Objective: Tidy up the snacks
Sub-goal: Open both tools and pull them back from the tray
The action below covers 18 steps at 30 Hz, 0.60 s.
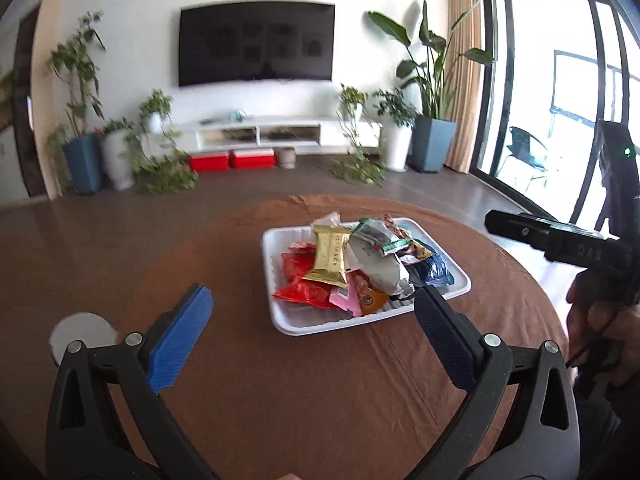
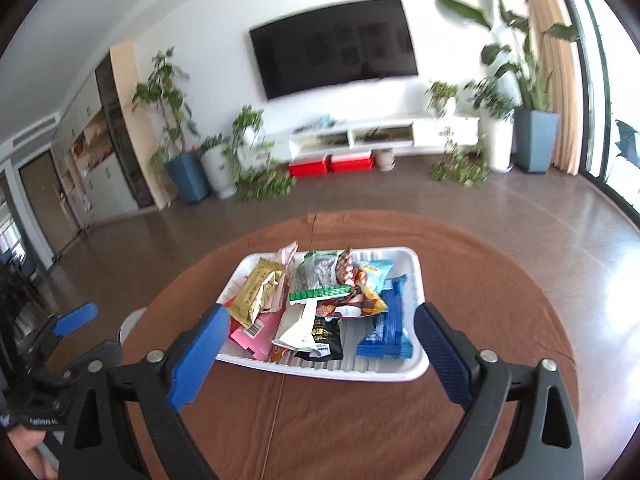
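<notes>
A white tray stands on a round table with a brown cloth. It holds a heap of snack packets: a gold one, red ones, a pink one, a grey one and a blue one. My left gripper is open and empty, above the cloth just in front of the tray. In the right wrist view the tray lies between the fingers of my right gripper, which is open and empty. The gold packet and a blue packet show there.
A white round disc lies at the table's left edge. The right gripper's body hangs at the right of the left wrist view. The left gripper shows at the left of the right wrist view. Beyond are floor, plants, a TV and glass doors.
</notes>
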Available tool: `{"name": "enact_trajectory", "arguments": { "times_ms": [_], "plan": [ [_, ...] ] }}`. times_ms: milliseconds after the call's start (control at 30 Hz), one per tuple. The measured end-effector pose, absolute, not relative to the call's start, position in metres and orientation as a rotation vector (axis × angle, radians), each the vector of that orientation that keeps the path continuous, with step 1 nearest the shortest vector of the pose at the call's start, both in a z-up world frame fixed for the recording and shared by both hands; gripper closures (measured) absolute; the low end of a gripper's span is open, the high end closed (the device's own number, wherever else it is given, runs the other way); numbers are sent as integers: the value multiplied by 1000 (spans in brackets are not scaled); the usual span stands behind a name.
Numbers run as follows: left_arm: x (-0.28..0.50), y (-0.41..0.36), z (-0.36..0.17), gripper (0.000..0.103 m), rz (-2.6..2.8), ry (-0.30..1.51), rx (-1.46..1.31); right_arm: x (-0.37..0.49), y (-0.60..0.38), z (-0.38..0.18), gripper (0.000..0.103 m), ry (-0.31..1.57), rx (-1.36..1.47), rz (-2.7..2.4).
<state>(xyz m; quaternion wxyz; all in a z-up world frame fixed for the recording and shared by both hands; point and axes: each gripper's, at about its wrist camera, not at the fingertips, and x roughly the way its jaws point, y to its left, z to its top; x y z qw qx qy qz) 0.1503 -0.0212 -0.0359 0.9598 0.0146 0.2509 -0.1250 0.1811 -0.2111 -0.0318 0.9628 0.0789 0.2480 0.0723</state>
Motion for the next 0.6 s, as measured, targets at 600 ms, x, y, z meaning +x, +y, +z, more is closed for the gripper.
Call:
{"name": "enact_trajectory", "arguments": {
  "times_ms": [600],
  "plan": [
    [1, -46, 5, 0, -204, 462, 4, 43, -197, 5, 0, 317, 101, 87]
  ]
}}
